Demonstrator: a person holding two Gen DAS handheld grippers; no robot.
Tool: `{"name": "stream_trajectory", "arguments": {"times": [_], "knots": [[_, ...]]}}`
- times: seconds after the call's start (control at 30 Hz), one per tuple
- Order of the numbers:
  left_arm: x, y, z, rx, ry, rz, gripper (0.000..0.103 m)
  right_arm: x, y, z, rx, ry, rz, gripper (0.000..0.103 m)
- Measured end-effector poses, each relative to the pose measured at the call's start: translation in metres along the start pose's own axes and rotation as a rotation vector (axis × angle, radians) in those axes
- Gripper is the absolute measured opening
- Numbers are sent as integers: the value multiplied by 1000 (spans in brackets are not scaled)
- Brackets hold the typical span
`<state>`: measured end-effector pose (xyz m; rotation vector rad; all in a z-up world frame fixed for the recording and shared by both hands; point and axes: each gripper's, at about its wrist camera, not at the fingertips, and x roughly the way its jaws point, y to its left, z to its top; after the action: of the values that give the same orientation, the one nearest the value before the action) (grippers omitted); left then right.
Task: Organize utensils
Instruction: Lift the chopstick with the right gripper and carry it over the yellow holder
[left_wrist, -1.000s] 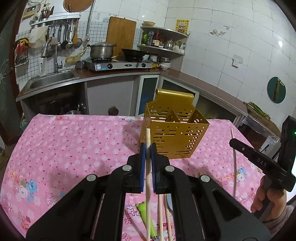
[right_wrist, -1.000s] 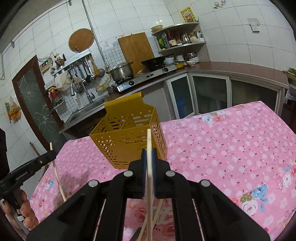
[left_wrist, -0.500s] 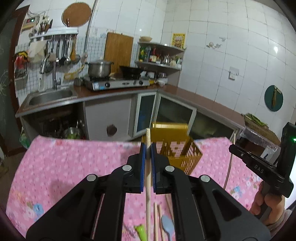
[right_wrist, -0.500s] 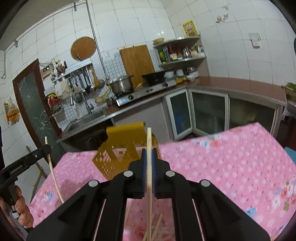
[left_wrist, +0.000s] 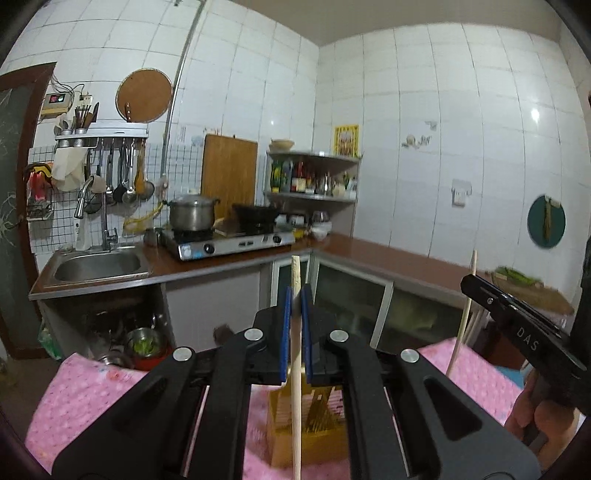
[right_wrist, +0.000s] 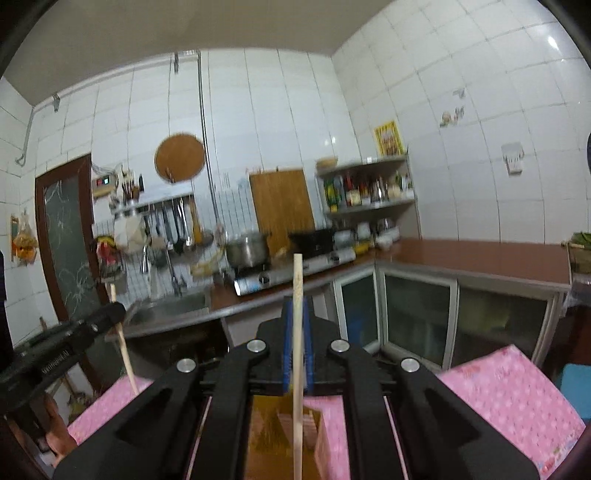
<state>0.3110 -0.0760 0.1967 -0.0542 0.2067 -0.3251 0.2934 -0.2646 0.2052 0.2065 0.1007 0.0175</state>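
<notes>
Two wooden chopsticks are up in the air here, one per gripper. The left hand-held gripper (left_wrist: 295, 325) has its blue pads (left_wrist: 283, 332) pressed in on a chopstick (left_wrist: 296, 369), and that stick runs nearly straight up and down through the left wrist view, top end poking out past the fingertips toward the kitchen counter, lower end running off the bottom edge of the frame. The right hand-held gripper (right_wrist: 296, 339) is doing the same thing, pinching its own chopstick (right_wrist: 297, 354) with the long axis also close to vertical in its view.

Below both grippers sits the yellow perforated utensil caddy (left_wrist: 314, 417) on the pink flowery desk (left_wrist: 85, 391). From the left camera the stick crosses right in front of the caddy's open top with its dividers; from the right camera the caddy (right_wrist: 269, 435) is mostly hidden behind the gripper arms, and it's blurry.

Each camera catches the other gripper off to the side: the right one with its stick at the right edge of the left view, slightly tilted, and the left one low on the left edge of the right view.

Background is a tiled kitchen: sink (left_wrist: 96, 265), gas stove (left_wrist: 236, 242) with a steel pot (left_wrist: 191, 214) and a black wok (left_wrist: 256, 215), a wooden cutting board (left_wrist: 229, 177) leaning on the wall, and a corner shelf of bottles (left_wrist: 312, 181).
</notes>
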Motion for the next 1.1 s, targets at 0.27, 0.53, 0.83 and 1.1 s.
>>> {"name": "stream_trajectory", "arguments": {"times": [0.27, 0.53, 0.83, 1.1], "knots": [[14, 11, -3, -61, -113, -3, 4, 1, 3, 5, 32, -153, 11, 6], [26, 11, -2, -61, -170, -7, 4, 17, -1, -17, 61, -200, 3, 6], [61, 4, -32, -9, -151, 8, 4, 41, 7, -39, -8, -170, -18, 6], [82, 11, -51, 16, -81, 33, 4, 61, 7, -67, -44, -96, -45, 6]]}}
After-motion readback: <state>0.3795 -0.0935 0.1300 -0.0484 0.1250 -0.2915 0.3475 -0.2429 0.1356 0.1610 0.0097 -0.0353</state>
